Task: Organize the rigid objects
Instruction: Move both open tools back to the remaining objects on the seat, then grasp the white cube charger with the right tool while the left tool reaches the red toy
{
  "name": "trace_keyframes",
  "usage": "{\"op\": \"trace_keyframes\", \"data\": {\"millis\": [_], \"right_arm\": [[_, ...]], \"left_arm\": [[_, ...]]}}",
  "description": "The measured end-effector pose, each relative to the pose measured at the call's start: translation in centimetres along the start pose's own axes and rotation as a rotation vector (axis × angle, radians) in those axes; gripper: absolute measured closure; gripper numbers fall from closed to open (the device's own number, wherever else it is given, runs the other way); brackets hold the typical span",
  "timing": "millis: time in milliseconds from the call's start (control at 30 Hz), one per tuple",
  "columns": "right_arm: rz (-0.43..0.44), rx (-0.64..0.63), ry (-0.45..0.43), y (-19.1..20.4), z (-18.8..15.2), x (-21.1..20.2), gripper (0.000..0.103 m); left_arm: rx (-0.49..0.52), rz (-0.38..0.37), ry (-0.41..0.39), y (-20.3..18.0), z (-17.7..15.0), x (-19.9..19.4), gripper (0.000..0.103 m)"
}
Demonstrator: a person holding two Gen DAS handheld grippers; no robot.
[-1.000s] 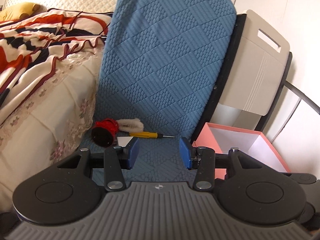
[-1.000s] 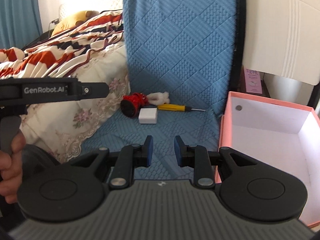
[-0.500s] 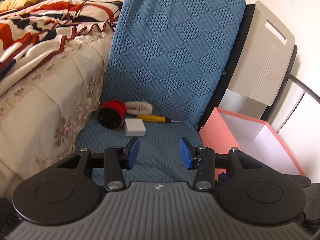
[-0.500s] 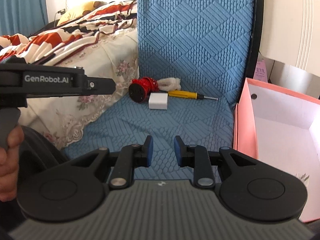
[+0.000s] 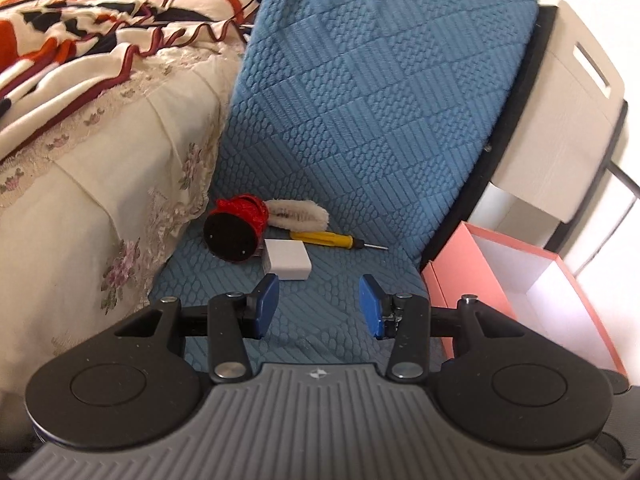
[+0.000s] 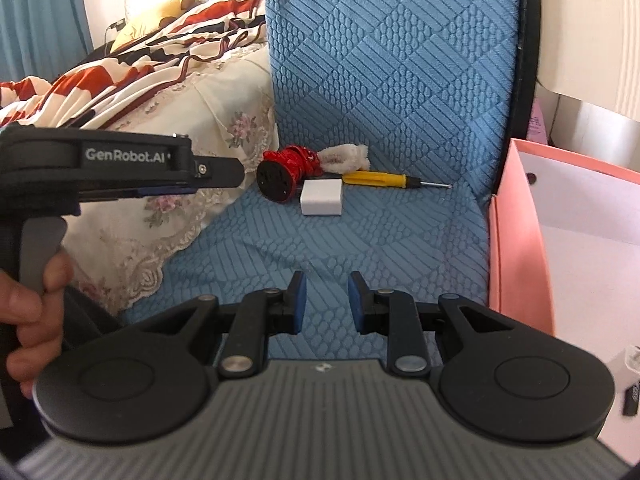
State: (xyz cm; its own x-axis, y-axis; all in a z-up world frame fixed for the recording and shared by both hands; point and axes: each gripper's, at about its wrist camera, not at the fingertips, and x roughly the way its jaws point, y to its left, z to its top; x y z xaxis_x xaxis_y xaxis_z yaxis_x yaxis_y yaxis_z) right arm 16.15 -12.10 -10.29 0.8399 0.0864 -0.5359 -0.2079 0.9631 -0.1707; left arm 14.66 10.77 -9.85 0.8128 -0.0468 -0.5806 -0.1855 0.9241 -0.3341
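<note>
On the blue quilted chair seat (image 5: pixel 320 320) lie a red toy with a round black base (image 5: pixel 236 232), a white fluffy piece (image 5: pixel 296 212), a yellow screwdriver (image 5: pixel 324 237) and a white block (image 5: pixel 288 260). My left gripper (image 5: pixel 319 286) hovers open just in front of the white block, nothing between its pads. The right wrist view shows the same toy (image 6: pixel 286 172), block (image 6: pixel 322 198) and screwdriver (image 6: pixel 376 179) farther off. My right gripper (image 6: pixel 323 292) is over the front of the seat, jaws nearly together and empty. A pink box (image 6: pixel 516 232) stands open on the right.
A bed with a cream lace cover (image 5: pixel 100 200) and a striped blanket (image 5: pixel 80 40) borders the seat's left side. The chair back (image 5: pixel 380 100) rises behind the objects, with a white cabinet (image 5: pixel 560 120) beyond it. A hand (image 6: pixel 28 312) holds the left gripper (image 6: pixel 224 178).
Both grippers have come down and forward toward the seat, so the objects look nearer and larger. Neither gripper's jaws have changed, and the objects have not moved.
</note>
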Motion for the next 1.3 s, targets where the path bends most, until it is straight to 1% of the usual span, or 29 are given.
{"op": "trace_keyframes", "data": {"millis": [167, 267, 467, 533, 600, 700, 833, 900, 933, 1000, 1067, 1100, 1167, 1200, 1300], "right_arm": [[0.024, 0.004, 0.01, -0.6, 1.1, 1.8, 0.076], [0.037, 0.003, 0.021, -0.8, 1.6, 3.0, 0.076], [0.063, -0.011, 0.04, -1.2, 2.9, 5.5, 0.076], [0.065, -0.024, 0.045, -1.3, 3.2, 6.3, 0.076], [0.068, -0.042, 0.051, -1.3, 3.5, 7.1, 0.076], [0.079, -0.062, 0.061, -1.3, 4.0, 8.4, 0.076], [0.091, -0.073, 0.068, -1.4, 4.7, 10.0, 0.076], [0.089, -0.079, 0.072, -1.4, 5.0, 10.9, 0.076], [0.09, -0.082, 0.074, -1.4, 5.1, 11.4, 0.073], [0.088, -0.087, 0.078, -1.5, 5.4, 12.2, 0.068], [0.098, -0.093, 0.085, -1.5, 5.8, 13.0, 0.068], [0.103, -0.099, 0.089, -1.5, 6.0, 13.5, 0.067], [0.096, -0.109, 0.087, -1.5, 6.3, 14.4, 0.058], [0.092, -0.113, 0.084, -1.6, 6.4, 14.9, 0.052], [0.093, -0.101, 0.101, -1.8, 6.8, 16.6, 0.051]], "left_arm": [[-0.076, -0.017, 0.014, 1.3, 0.8, 1.3, 0.052], [-0.103, -0.026, 0.025, 1.8, 1.4, 2.2, 0.052], [-0.104, 0.007, 0.04, 2.6, 2.7, 4.3, 0.051], [-0.12, 0.024, 0.05, 3.1, 3.2, 5.3, 0.048], [-0.139, 0.025, 0.064, 3.6, 3.7, 6.3, 0.048], [-0.142, 0.048, 0.075, 4.1, 4.5, 7.7, 0.047], [-0.132, 0.069, 0.091, 4.9, 5.8, 9.4, 0.04], [-0.127, 0.096, 0.111, 5.6, 6.6, 10.3, 0.037], [-0.138, 0.106, 0.117, 6.3, 7.0, 10.8, 0.035], [-0.171, 0.112, 0.132, 7.3, 7.4, 11.6, 0.035], [-0.191, 0.099, 0.153, 7.9, 7.6, 12.5, 0.035], [-0.184, 0.092, 0.166, 7.9, 7.7, 13.0, 0.035], [-0.153, 0.089, 0.177, 7.5, 8.0, 13.8, 0.035], [-0.135, 0.086, 0.179, 7.3, 8.1, 14.1, 0.035], [-0.083, 0.091, 0.191, 7.0, 8.4, 15.3, 0.035]]}}
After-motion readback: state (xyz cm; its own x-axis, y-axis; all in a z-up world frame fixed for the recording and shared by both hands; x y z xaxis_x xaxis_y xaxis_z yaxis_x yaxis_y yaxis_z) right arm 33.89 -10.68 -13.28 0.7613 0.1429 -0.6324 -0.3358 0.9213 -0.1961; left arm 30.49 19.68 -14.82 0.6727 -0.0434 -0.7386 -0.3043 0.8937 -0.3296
